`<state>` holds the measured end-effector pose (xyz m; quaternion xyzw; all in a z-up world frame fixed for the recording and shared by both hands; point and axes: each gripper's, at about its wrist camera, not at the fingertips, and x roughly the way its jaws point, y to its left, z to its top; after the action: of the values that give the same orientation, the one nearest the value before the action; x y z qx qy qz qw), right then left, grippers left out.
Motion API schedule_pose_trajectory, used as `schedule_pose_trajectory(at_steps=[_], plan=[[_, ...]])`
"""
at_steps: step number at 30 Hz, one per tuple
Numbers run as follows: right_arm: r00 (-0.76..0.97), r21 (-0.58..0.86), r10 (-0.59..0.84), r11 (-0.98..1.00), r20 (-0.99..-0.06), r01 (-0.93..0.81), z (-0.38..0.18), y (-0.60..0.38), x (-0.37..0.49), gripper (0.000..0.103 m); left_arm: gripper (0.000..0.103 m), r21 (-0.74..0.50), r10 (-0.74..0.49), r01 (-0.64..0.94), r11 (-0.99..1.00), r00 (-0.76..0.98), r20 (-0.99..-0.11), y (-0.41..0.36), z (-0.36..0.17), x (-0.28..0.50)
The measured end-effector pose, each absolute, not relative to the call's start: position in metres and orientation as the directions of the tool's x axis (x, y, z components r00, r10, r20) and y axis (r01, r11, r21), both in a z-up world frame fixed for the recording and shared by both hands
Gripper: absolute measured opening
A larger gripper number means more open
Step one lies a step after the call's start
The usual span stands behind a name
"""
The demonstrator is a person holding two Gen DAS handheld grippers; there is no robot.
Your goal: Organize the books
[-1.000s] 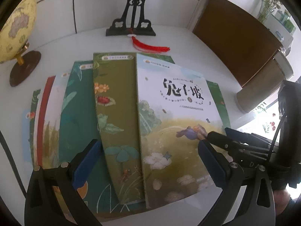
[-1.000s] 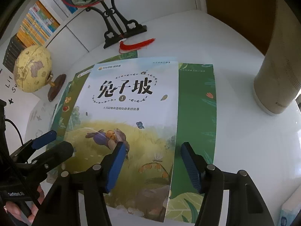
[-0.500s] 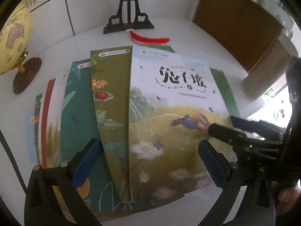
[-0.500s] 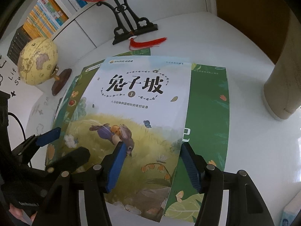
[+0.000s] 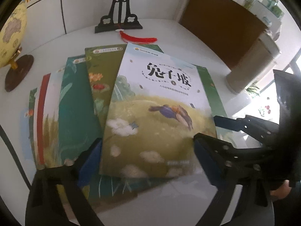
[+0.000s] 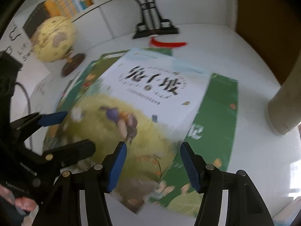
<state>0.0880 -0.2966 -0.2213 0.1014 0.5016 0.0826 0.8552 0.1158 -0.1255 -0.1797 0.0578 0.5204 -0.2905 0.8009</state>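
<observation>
White table (image 5: 169, 32): six fanned books (image 5: 79, 113); left gripper (image 5: 148, 160) narrowing, unclenched; right gripper (image 6: 152, 163) unclenched.

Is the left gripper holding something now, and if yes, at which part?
Cannot be told surely. The left gripper, its fingers just closing, straddles the near end of the white rabbit-cover picture book; pressing contact is unclear.

Glossy paper book covers (image 5: 160, 113) on smooth glossy table (image 5: 169, 30).
</observation>
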Motion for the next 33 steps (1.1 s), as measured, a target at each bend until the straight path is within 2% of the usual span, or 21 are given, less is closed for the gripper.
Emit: schedule_pose_trajectory(at_steps=[2,6,11,15,18,20,23,30,33], plan=[[0.484,0.209,0.207,0.977,-0.85,-0.051,-0.22,-0.287,0.08,0.059,0.084,-0.24,-0.43,0.527,0.815,0.274,-0.86,-0.115,-0.178,0.106],[0.472,0.204,0.208,0.977,-0.857,-0.061,-0.219,-0.28,0.065,0.059,0.084,-0.323,-0.496,0.527,0.786,0.226,-0.838,-0.096,-0.177,0.082],[0.437,0.225,0.229,0.972,-0.87,-0.062,-0.219,-0.282,0.041,0.059,0.082,-0.336,-0.505,0.581,0.741,0.154,-0.849,-0.09,-0.18,0.048],[0.399,0.413,0.368,0.91,-0.84,0.031,-0.23,-0.305,0.027,0.059,0.078,-0.335,-0.483,0.525,0.782,0.172,-0.859,-0.079,-0.187,0.055],[0.402,0.515,0.436,0.85,-0.805,0.109,-0.239,-0.321,0.018,0.059,0.064,-0.432,-0.546,0.458,0.777,0.147,-0.825,-0.069,-0.188,0.068],[0.415,0.576,0.478,0.804,-0.774,0.149,-0.244,-0.329,0.013,0.059,0.048,-0.469,-0.568,0.432,0.77,0.13,-0.813,-0.068,-0.191,0.074],[0.42,0.635,0.525,0.751,-0.74,0.182,-0.252,-0.336,0.009,0.059,0.034,-0.506,-0.59,0.405,0.761,0.109,-0.8,-0.069,-0.197,0.077],[0.458,0.724,0.591,0.661,-0.664,0.197,-0.259,-0.337,0.01,0.06,0.029,-0.537,-0.61,0.375,0.755,0.103,-0.785,-0.074,-0.2,0.077],[0.473,0.735,0.594,0.65,-0.651,0.194,-0.259,-0.337,0.01,0.057,0.023,-0.555,-0.619,0.341,0.759,0.113,-0.777,-0.067,-0.201,0.079]])
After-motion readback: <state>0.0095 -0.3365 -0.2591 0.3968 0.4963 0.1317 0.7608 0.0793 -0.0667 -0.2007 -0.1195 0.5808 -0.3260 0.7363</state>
